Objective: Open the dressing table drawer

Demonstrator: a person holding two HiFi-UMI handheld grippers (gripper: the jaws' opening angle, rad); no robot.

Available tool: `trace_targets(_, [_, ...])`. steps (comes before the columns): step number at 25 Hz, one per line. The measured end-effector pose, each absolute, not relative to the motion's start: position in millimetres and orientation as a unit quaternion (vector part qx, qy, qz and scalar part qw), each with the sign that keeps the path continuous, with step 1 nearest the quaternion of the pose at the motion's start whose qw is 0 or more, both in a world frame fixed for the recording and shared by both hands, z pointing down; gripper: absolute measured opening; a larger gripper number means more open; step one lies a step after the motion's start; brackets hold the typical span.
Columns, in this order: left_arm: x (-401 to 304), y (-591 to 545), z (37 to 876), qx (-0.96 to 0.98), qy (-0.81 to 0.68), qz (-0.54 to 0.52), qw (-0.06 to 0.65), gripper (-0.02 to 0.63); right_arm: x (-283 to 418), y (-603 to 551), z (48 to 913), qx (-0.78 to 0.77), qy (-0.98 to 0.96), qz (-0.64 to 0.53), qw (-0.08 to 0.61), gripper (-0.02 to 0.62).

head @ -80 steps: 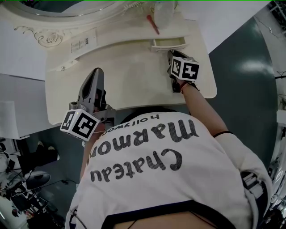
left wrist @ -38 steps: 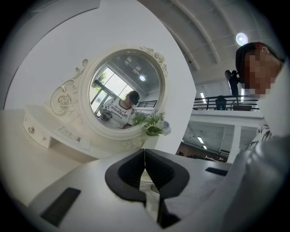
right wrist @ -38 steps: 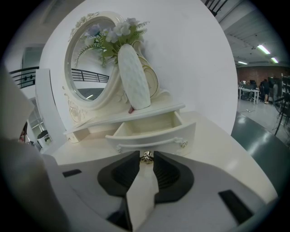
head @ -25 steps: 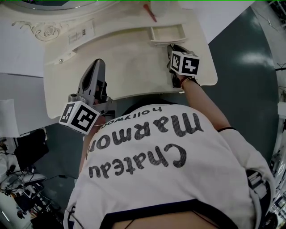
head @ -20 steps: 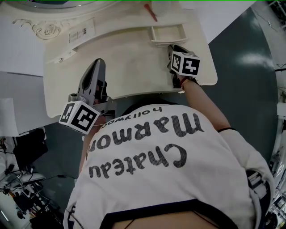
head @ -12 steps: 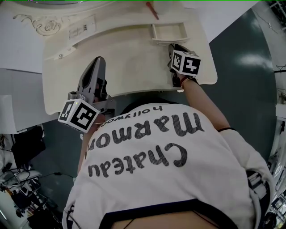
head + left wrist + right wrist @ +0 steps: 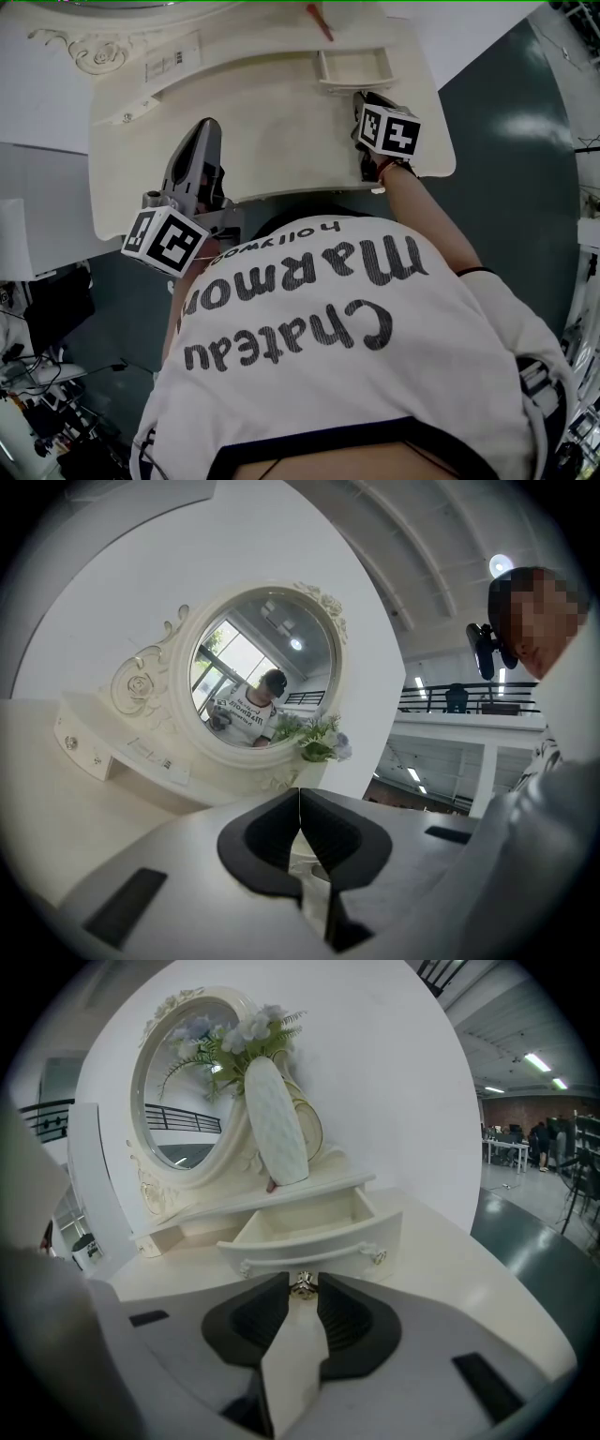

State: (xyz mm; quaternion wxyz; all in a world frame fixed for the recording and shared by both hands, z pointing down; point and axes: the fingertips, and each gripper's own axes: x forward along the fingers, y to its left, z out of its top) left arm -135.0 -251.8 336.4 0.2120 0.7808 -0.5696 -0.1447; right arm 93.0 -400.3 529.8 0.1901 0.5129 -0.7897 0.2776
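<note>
Drawer has slid further out of the dressing table since moments ago; your right gripper pinches its knob dead ahead, pull axis running straight toward you, while your left gripper, pressed together and empty, sits well apart

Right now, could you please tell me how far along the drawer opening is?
Done: the drawer stands pulled well out, its inside showing. In hand: the right claw is closed on the drawer's middle knob. The left claw is shut and empty over the tabletop. Left: probably only releasing the knob, or a little more pull.
</note>
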Motion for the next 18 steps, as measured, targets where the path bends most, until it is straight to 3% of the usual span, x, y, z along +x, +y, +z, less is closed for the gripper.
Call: trace_targets(18, [-141.5, -252.8, 335.9, 0.779, -0.571, -0.146, 0.213, 0.023, 91.6, -406.0, 525.8, 0.517, -0.783, 0.292, 0.186, 0.106])
